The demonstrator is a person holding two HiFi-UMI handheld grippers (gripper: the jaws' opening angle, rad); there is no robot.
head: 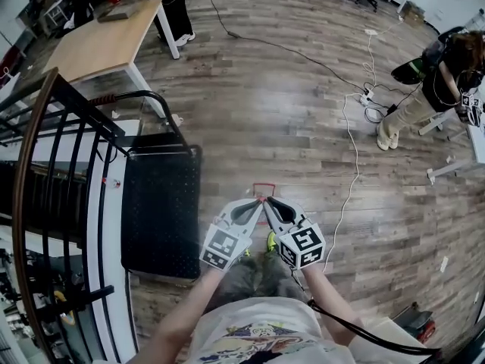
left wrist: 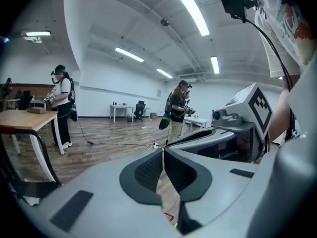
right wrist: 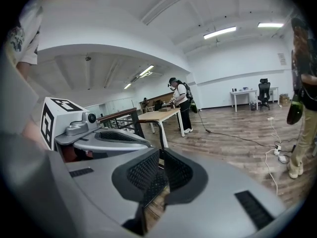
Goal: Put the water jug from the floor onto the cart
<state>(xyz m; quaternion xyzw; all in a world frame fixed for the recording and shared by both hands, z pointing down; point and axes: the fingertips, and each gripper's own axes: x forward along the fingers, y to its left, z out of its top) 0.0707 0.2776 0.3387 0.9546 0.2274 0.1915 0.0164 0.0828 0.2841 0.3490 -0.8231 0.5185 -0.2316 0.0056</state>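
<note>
A black railing stands left of the cart. A wooden tabletop is behind the cart, farther away. The cart is flat and black, with a curved handle at its far end. It sits on the wood floor. Just right of the cart is the left hand-held gripper. Its jaws are pressed together with nothing in them. Right beside it is the right hand-held gripper, pressed together and empty too. Their tips almost meet. Farther right of the cart, a white cable lies on the floor, and a person stands well apart.
</note>
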